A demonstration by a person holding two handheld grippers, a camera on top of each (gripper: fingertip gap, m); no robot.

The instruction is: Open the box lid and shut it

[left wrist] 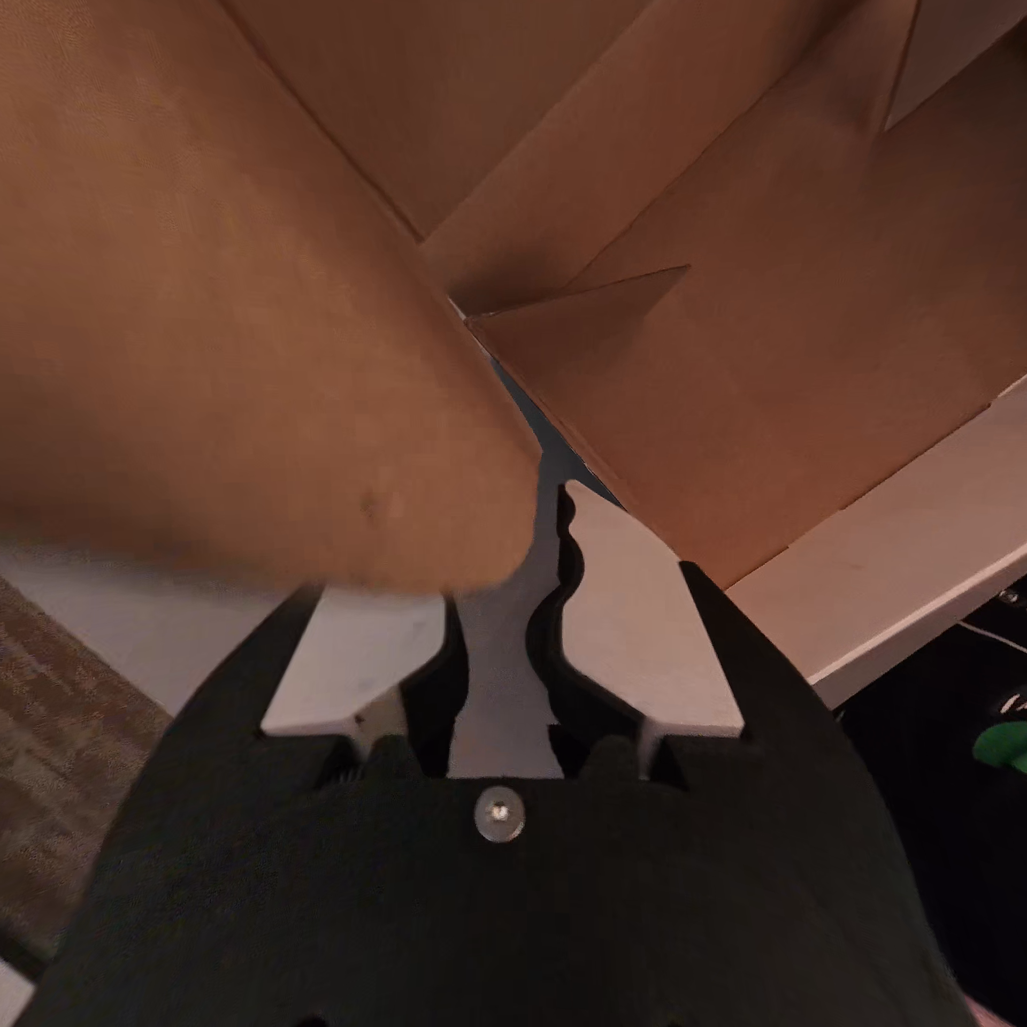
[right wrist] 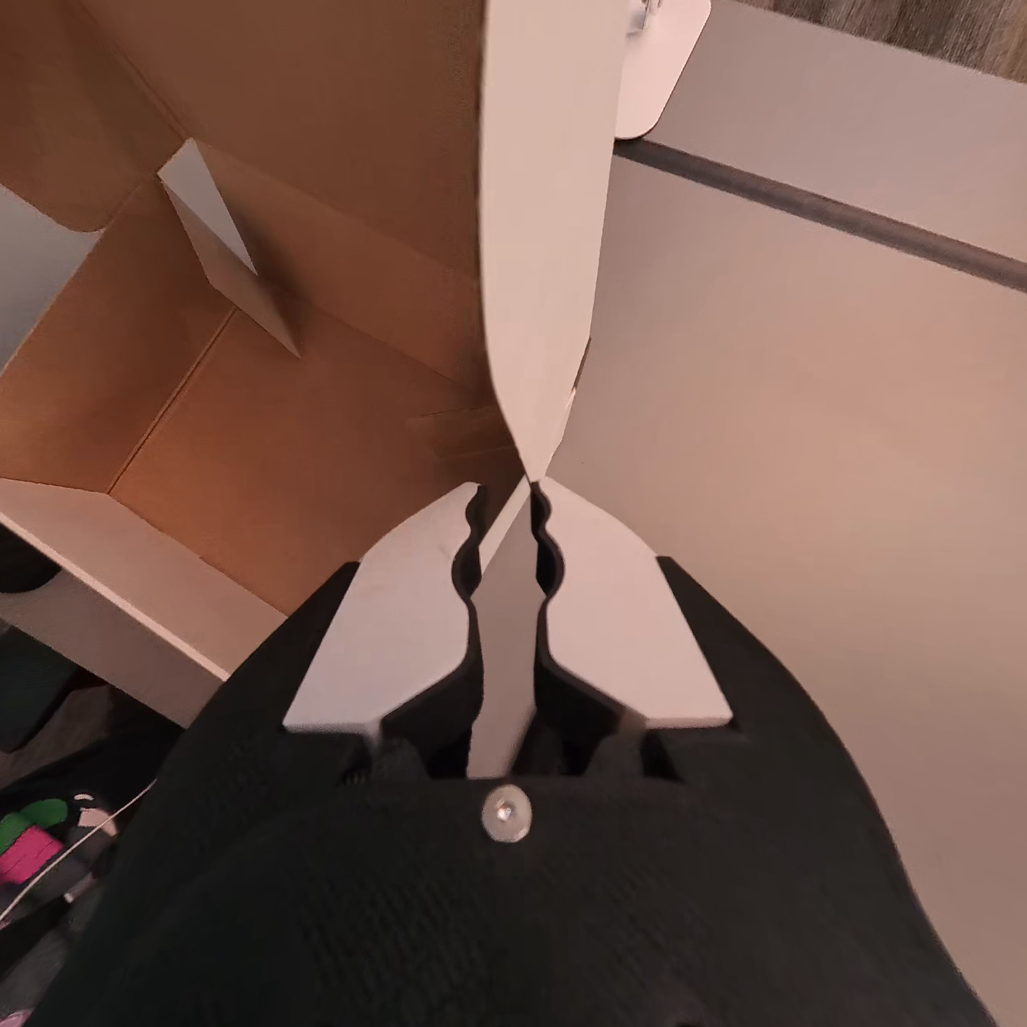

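An open cardboard box (left wrist: pixel 750 344), brown inside and white outside, lies on a pale table (left wrist: pixel 900 589). Its lid (left wrist: pixel 222 333) stands raised, large and blurred at the left of the left wrist view. My left gripper (left wrist: pixel 536 500) is closed to a narrow gap at the lid's edge. The lid hides the left fingertip. In the right wrist view the lid's white outer face (right wrist: pixel 539 267) narrows down into my right gripper (right wrist: pixel 507 489). That gripper is pinched on the lid's edge. The box inside (right wrist: pixel 278 444) lies to its left.
The table (right wrist: pixel 806 528) stretches to the right, crossed by a dark strip (right wrist: pixel 833 217). A white object (right wrist: pixel 661 66) sits at the far end. Carpet (left wrist: pixel 50 750) lies beyond the table's edge. Dark clutter with green and pink pieces (right wrist: pixel 33 839) lies below the edge.
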